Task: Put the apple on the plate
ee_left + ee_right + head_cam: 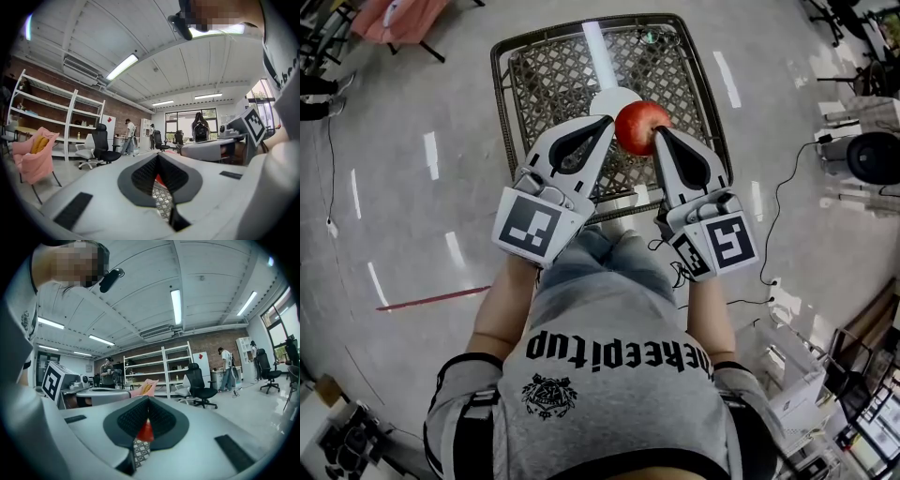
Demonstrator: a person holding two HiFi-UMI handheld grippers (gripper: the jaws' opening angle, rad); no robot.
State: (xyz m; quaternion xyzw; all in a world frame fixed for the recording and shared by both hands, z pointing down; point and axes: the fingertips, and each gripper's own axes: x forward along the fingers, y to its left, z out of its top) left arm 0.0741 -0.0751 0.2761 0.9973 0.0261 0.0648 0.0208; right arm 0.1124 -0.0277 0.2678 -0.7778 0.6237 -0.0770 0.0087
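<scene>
We hold the apple squeezed between the tips of the left gripper and right gripper, each with its own jaws together on nothing. Firm, round and smooth, it probably rolls easily, so we press opposite flanks. Only the head view shows the plate just ahead; the gripper views show red slivers.

Round red apple over the right edge of the white plate.

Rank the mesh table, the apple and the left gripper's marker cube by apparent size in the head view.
Mesh table
then left gripper's marker cube, though it is nearer the camera
then apple
</scene>
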